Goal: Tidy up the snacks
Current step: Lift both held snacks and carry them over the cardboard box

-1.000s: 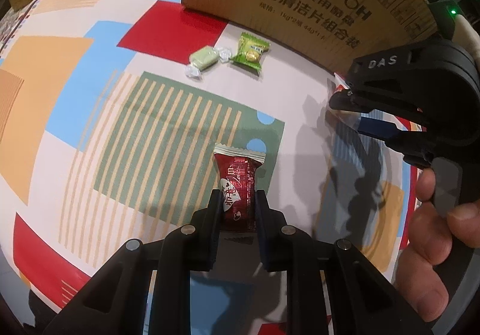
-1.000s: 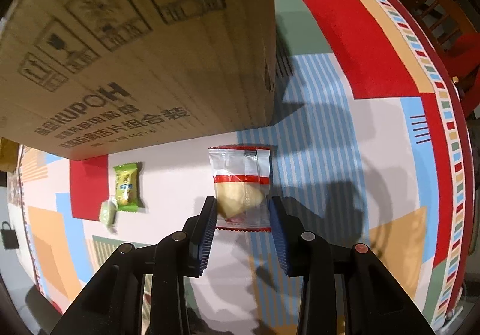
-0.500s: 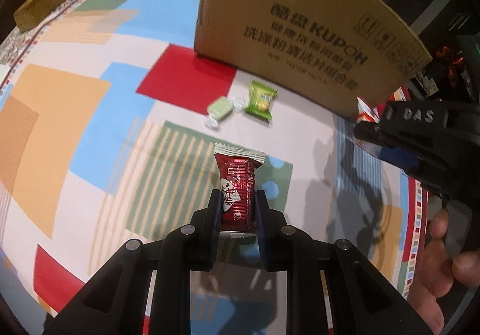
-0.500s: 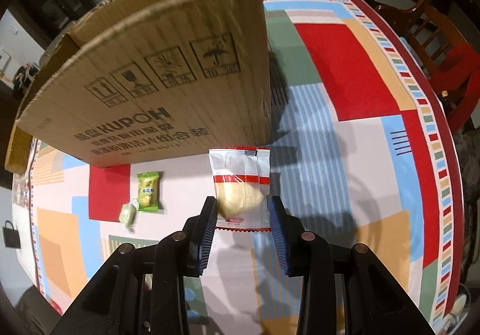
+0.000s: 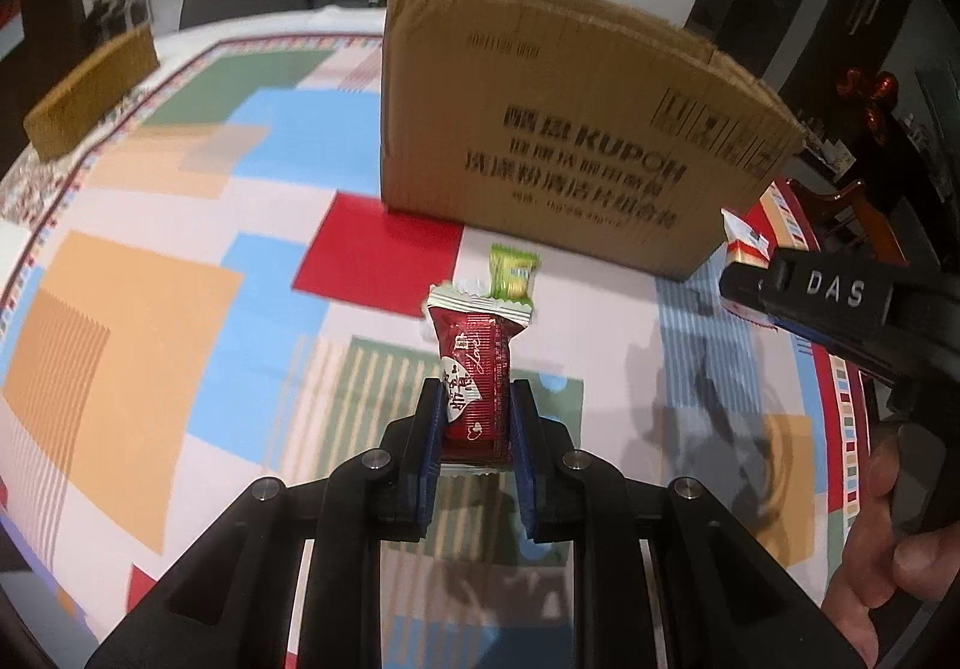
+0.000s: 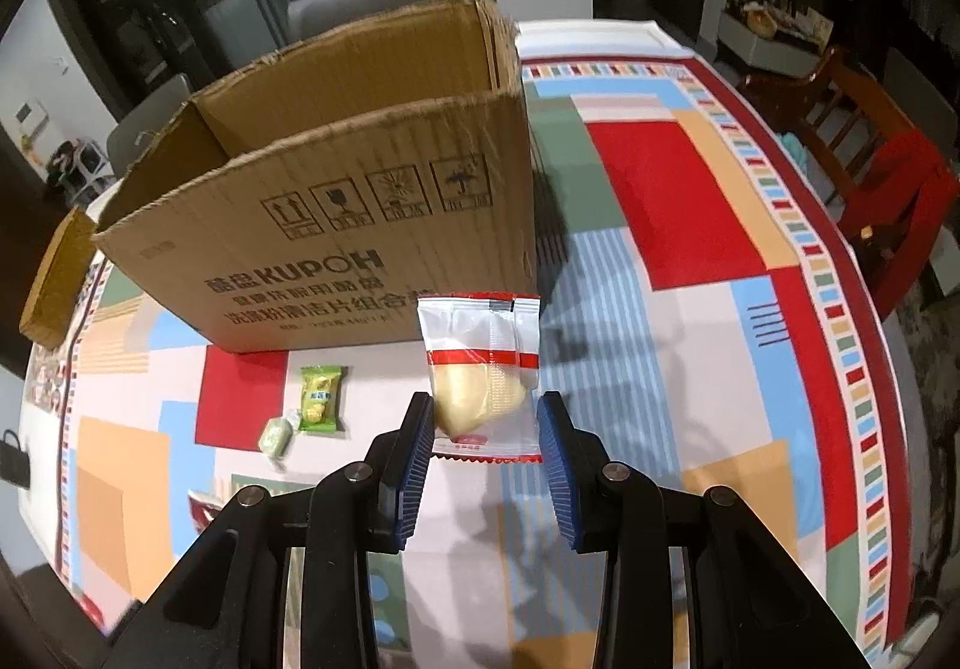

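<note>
Left gripper [image 5: 474, 429]: clamped on red candy [image 5: 474, 369], long axis upright.
Right gripper [image 6: 485, 438]: gripping clear biscuit packet [image 6: 480, 369].
Open cardboard box [image 6: 336, 225]: ahead of both, rim above; right nearer.

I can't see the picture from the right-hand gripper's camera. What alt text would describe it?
The right gripper holds a clear snack packet with red stripes above a table with a colourful patchwork tablecloth. Behind stands an open cardboard box; in front of it, two small green snacks lie on the cloth.
</note>
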`<action>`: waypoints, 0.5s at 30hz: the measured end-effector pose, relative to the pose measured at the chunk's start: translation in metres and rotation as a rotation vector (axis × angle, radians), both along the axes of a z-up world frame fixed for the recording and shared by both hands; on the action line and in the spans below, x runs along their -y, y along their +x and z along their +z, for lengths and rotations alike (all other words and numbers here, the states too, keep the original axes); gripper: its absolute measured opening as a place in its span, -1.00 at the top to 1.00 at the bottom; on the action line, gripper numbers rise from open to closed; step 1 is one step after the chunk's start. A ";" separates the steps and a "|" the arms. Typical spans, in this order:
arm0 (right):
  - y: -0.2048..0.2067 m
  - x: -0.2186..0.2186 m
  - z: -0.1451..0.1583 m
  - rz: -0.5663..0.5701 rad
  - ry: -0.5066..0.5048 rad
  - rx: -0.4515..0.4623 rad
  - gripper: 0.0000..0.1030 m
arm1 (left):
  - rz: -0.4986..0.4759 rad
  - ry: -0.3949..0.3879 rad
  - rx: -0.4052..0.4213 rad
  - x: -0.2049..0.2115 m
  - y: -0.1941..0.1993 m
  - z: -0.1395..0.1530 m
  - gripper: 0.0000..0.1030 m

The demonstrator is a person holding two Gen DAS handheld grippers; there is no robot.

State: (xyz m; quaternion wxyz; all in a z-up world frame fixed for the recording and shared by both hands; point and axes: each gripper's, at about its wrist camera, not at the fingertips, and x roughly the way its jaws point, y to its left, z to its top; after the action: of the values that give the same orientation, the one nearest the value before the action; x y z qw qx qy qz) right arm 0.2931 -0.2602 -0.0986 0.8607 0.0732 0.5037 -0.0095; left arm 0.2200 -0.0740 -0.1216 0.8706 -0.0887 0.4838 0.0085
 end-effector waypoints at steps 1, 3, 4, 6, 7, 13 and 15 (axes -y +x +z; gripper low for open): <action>-0.001 -0.001 0.001 0.000 -0.003 0.008 0.29 | -0.002 0.005 0.009 -0.001 0.001 0.001 0.58; -0.003 -0.002 0.005 0.002 -0.009 0.035 0.29 | -0.006 0.022 0.037 -0.004 0.002 0.005 0.58; -0.003 -0.002 0.007 0.003 -0.014 0.048 0.29 | -0.008 0.032 0.052 -0.005 0.003 0.008 0.58; -0.002 0.001 0.008 0.003 -0.023 0.074 0.29 | -0.014 0.048 0.081 -0.008 0.003 0.014 0.58; -0.004 0.001 0.010 0.005 -0.031 0.093 0.29 | -0.017 0.057 0.097 -0.009 0.004 0.017 0.58; -0.012 -0.001 0.025 0.019 -0.082 0.186 0.29 | -0.045 0.094 0.183 -0.011 0.003 0.034 0.58; -0.013 -0.001 0.029 0.025 -0.094 0.210 0.29 | -0.052 0.106 0.209 -0.012 0.003 0.040 0.58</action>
State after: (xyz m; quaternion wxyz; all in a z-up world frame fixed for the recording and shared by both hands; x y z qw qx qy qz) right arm 0.2800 -0.2590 -0.0698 0.9113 0.0270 0.4106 -0.0146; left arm 0.2226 -0.0624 -0.0812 0.9198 -0.0302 0.3913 0.0021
